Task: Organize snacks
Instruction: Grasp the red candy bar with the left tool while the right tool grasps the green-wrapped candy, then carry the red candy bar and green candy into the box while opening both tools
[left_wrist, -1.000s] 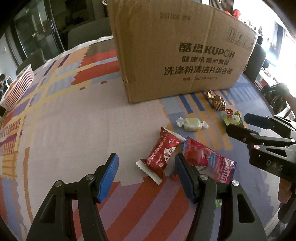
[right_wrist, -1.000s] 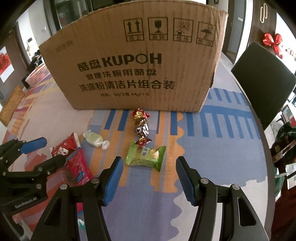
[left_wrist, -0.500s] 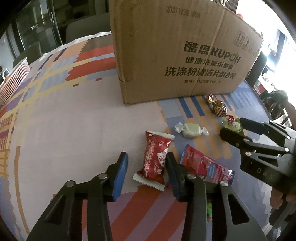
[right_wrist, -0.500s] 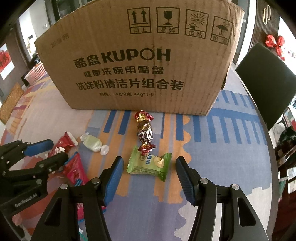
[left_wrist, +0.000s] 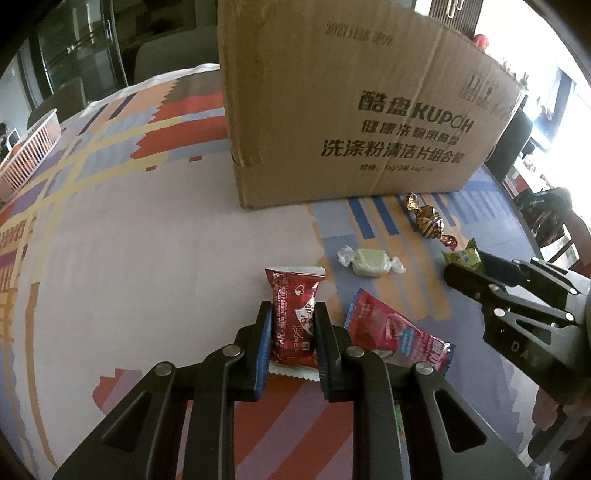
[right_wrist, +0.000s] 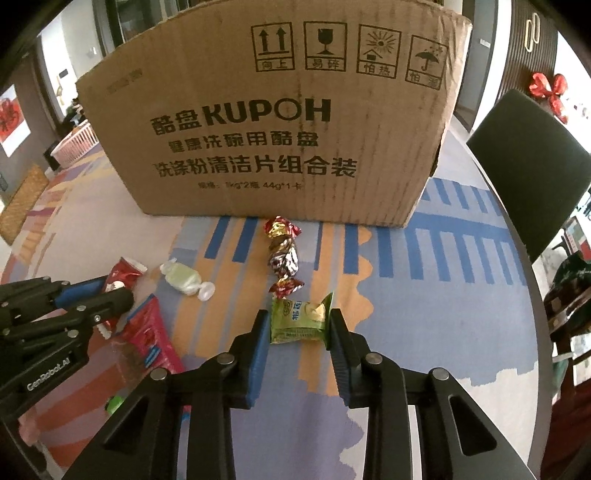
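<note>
Here, a large brown cardboard box (right_wrist: 266, 122) printed with black lettering stands at twelve o'clock on a round table under a patterned multicoloured cloth (left_wrist: 129, 258). No snack appears to be sorted yet; five still lie on the cloth. The left gripper (left_wrist: 292, 332) has just been closing and now clamps a dark red crimped snack packet (left_wrist: 295, 314). At three o'clock of it lies a pink-red flat sachet (left_wrist: 395, 332). The right gripper (right_wrist: 298, 332) has also been closing, its pads pressing a green pillow-shaped sweet wrapper (right_wrist: 298, 320). At twelve o'clock of that lies a brown foil twist candy (right_wrist: 282, 254), and at ten o'clock a pale green twist-wrapped sweet (right_wrist: 184, 282).
</note>
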